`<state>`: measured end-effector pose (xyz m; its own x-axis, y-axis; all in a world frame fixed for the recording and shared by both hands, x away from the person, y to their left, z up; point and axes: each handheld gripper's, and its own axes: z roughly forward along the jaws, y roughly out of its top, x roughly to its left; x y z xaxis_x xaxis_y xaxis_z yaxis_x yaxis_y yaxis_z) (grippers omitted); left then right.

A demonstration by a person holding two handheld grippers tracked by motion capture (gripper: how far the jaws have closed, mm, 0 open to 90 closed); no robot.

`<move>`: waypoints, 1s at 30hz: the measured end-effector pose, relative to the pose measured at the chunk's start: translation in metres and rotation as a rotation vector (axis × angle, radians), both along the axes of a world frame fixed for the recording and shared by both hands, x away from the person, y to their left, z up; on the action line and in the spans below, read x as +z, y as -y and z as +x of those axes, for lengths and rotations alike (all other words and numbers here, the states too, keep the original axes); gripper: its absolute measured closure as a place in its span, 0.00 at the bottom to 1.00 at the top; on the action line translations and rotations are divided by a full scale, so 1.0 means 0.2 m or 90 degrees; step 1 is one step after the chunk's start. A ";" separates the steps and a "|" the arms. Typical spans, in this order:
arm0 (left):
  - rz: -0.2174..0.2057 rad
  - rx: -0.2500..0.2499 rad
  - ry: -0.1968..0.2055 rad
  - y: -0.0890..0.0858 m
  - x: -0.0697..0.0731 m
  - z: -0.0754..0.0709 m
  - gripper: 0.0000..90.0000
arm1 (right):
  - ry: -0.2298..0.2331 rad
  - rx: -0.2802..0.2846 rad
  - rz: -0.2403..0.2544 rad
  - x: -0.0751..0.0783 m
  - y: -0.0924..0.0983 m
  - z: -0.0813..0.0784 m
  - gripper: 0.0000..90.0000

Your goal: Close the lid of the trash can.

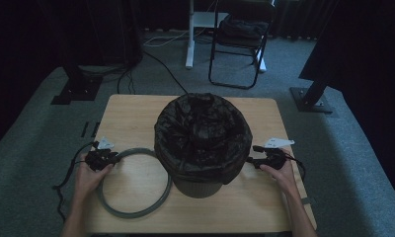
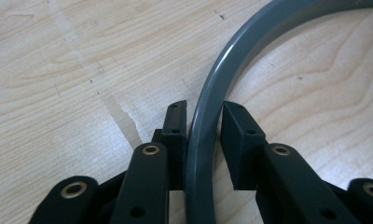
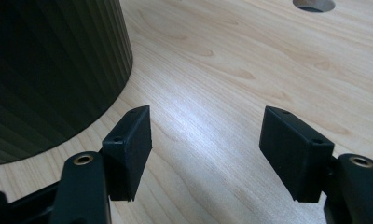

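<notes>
Left claw [image 2: 204,116] clamped on grey plastic ring [image 2: 208,140] lying flat on light wooden tabletop [image 2: 58,93], beside black-bagged ribbed bin [image 1: 203,143]. Right claw [image 3: 205,135] open, empty, near bin base. Risk: thin smooth ring slips from narrow pinch when lifted; swinging ring may snag bag.
</notes>
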<state>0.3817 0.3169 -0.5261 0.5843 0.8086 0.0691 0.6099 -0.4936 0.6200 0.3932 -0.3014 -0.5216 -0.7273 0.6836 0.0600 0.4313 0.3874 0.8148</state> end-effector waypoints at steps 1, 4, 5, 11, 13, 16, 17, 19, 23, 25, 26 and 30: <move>0.000 -0.004 -0.003 -0.01 0.00 0.00 0.82 | -0.002 0.000 0.000 -0.01 0.00 0.00 0.37; 0.007 -0.019 -0.016 -0.03 0.01 -0.01 0.84 | -0.008 -0.001 -0.005 -0.03 0.00 0.00 0.37; 0.009 -0.023 -0.022 -0.04 0.01 -0.02 0.84 | -0.010 -0.001 -0.008 -0.03 0.00 0.00 0.37; -0.008 -0.031 -0.041 -0.08 0.03 -0.04 0.86 | -0.020 -0.006 -0.011 -0.07 -0.01 0.01 0.37; -0.014 -0.034 -0.043 -0.09 0.03 -0.04 0.87 | -0.025 -0.011 -0.008 -0.09 -0.01 0.01 0.37; -0.017 -0.041 -0.050 -0.10 0.05 -0.04 0.87 | -0.029 -0.015 -0.012 -0.10 -0.01 0.01 0.37; -0.023 -0.043 -0.049 -0.11 0.06 -0.04 0.87 | -0.029 -0.016 -0.012 -0.11 -0.01 0.01 0.37; -0.026 -0.047 -0.050 -0.11 0.07 -0.04 0.87 | -0.031 -0.017 -0.009 -0.12 -0.01 0.02 0.37; -0.038 -0.062 -0.049 -0.11 0.11 -0.04 0.87 | -0.032 -0.020 -0.009 -0.12 -0.01 0.01 0.37; -0.049 -0.064 -0.050 -0.11 0.13 -0.04 0.87 | -0.032 -0.021 -0.010 -0.12 -0.01 0.01 0.37; -0.055 -0.068 -0.049 -0.12 0.15 -0.04 0.87 | -0.031 -0.021 -0.010 -0.12 -0.01 0.01 0.38; -0.069 -0.071 -0.040 -0.14 0.21 -0.03 0.87 | -0.032 -0.022 -0.011 -0.12 -0.01 0.01 0.37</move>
<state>0.3754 0.3445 -0.4847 0.6708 0.7396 -0.0553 0.5950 -0.4922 0.6354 0.3959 -0.2994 -0.5460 -0.6995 0.7098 0.0836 0.4851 0.3857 0.7848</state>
